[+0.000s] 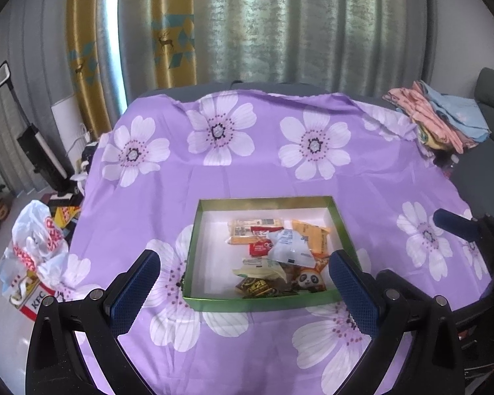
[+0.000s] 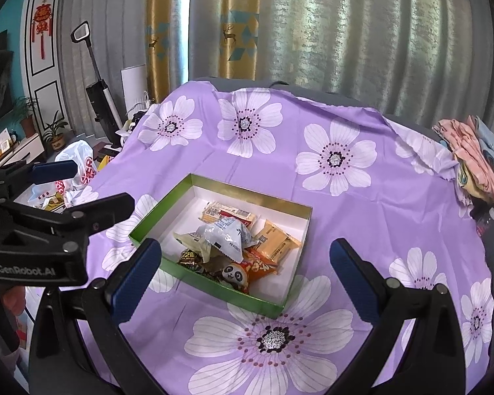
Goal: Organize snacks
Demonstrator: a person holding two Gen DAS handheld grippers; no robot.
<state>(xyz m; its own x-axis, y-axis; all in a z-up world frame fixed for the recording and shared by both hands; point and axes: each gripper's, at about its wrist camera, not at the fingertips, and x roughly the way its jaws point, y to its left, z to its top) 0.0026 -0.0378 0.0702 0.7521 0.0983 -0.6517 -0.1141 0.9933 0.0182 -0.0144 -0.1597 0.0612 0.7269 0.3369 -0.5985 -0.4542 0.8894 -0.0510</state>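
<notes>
A green open box [image 1: 194, 237] [image 2: 148, 220] with a white inside sits on the purple flowered cloth. Several snack packets lie piled in its right half: a silver-blue pouch [image 1: 288, 242] [image 2: 229, 237], orange packets [image 1: 313, 233] [image 2: 275, 242], a panda packet [image 1: 304, 279] [image 2: 235, 273]. My left gripper [image 1: 243, 283] is open and empty, held above the box's near edge. My right gripper [image 2: 243, 273] is open and empty, above the box's near right side. The left gripper also shows in the right wrist view [image 2: 82, 191]; a right fingertip [image 1: 454, 223] shows in the left wrist view.
The purple cloth [image 1: 247, 164] [image 2: 345, 214] covers a round table. Folded clothes [image 1: 441, 118] [image 2: 477, 161] lie at its far right edge. White plastic bags [image 1: 36, 250] [image 2: 79, 164] and a vacuum [image 2: 98, 98] are on the floor at left. Curtains hang behind.
</notes>
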